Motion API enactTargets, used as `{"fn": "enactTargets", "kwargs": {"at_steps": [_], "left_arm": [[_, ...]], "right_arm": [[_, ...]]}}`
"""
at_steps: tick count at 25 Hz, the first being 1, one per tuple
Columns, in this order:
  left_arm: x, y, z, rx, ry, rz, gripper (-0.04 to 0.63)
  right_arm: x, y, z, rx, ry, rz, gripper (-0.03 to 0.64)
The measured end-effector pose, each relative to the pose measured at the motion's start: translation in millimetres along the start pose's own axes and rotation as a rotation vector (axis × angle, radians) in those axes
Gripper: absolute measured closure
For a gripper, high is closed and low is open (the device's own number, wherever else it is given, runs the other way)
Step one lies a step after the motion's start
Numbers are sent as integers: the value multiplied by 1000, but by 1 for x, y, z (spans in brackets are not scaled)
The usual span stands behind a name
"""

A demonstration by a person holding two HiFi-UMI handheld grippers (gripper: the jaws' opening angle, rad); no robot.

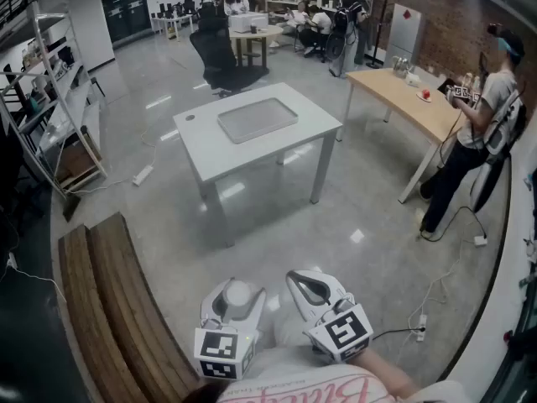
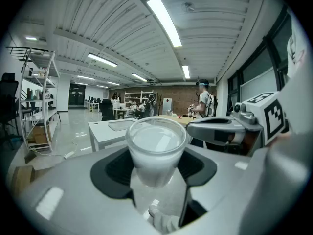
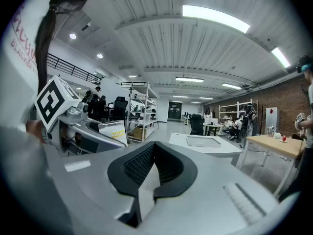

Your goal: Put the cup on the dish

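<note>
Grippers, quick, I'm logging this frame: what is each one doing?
Left gripper: closed on the cup, holding it upright.
Right gripper: closed, empty.

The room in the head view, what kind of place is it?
Probably a shared office or lab workspace: a white table, metal shelving racks, a black office chair, and people at desks further back.

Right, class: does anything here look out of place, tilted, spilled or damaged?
Nothing stands out. The cup looks upright, gripped by the left gripper, with no spill in sight. The right gripper is shut and empty. The tray lies flat on the white table ahead.
</note>
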State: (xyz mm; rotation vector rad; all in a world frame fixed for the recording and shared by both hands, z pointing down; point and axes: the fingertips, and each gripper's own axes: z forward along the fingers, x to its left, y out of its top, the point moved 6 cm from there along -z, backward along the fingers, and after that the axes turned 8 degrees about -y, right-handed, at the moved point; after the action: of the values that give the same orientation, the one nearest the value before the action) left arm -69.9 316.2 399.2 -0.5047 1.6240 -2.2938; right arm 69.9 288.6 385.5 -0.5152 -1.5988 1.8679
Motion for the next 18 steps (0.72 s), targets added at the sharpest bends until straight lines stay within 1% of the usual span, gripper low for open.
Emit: {"fn": "enactTargets", "kwargs": {"at_steps": [6,11,18], "left_arm": [[6,6,14,-11,-23,7,341],[17,17,34,-12,-9,18,341],[41,37,80,17,7,49,342]], "right_arm": [[-9,3,14,14,12,-14,615],[-26,6,33,17,21,-29,615],[-60,9,81,26,55,-3,615]]}}
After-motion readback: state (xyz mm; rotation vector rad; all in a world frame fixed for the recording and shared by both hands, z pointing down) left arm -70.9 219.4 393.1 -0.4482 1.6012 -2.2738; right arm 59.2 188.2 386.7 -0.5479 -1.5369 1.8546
